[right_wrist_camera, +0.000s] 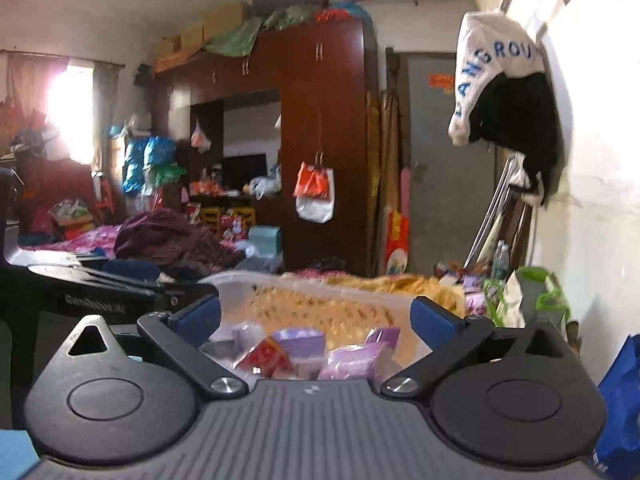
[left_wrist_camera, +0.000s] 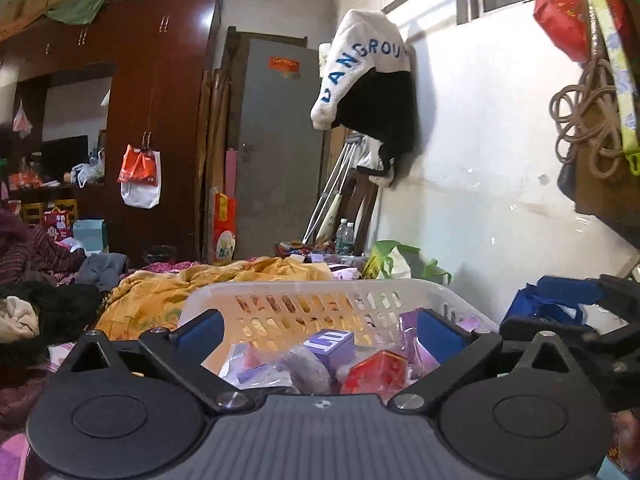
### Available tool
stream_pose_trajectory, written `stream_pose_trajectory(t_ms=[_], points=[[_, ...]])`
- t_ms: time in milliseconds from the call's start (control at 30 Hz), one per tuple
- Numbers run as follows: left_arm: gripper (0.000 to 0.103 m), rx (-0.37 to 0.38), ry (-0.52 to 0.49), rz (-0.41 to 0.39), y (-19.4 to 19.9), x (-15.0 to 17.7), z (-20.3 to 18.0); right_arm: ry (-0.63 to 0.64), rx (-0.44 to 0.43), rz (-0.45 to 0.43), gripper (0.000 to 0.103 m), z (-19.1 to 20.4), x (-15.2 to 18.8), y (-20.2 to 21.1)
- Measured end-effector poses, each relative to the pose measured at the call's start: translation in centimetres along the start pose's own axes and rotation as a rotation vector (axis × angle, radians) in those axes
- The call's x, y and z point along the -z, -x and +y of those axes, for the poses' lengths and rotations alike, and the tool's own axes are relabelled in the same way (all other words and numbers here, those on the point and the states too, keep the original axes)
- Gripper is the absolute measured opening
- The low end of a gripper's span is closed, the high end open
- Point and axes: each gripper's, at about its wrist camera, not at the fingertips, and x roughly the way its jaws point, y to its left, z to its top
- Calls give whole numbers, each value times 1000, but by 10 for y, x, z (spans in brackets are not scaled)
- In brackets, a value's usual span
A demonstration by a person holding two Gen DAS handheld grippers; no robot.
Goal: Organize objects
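A white slotted plastic basket stands on the bed right in front of both grippers. Inside lie a purple box, a red packet and several purple and clear packets. My left gripper is open wide above the basket's near side, nothing between its blue pads. In the right wrist view the same basket holds the red packet and purple box. My right gripper is open too, its pads empty. The left gripper's body shows beside it at the left.
A yellow blanket lies behind the basket. A green-and-white bag and a blue bag sit by the white wall on the right. Dark clothes pile at the left. A brown wardrobe and grey door stand at the back.
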Motion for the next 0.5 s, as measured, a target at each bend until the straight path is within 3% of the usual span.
stream_pose_trajectory(t_ms=[167,333,500], points=[[103,-83,-53,38,6,3,-6,65,136,48,103,10,1,-4],[103,-72,-14,110,7,5,0,44,138,48,103,13,2,4],[103,-91,-13,119,13,8,3,41,146,83,103,11,4,1]])
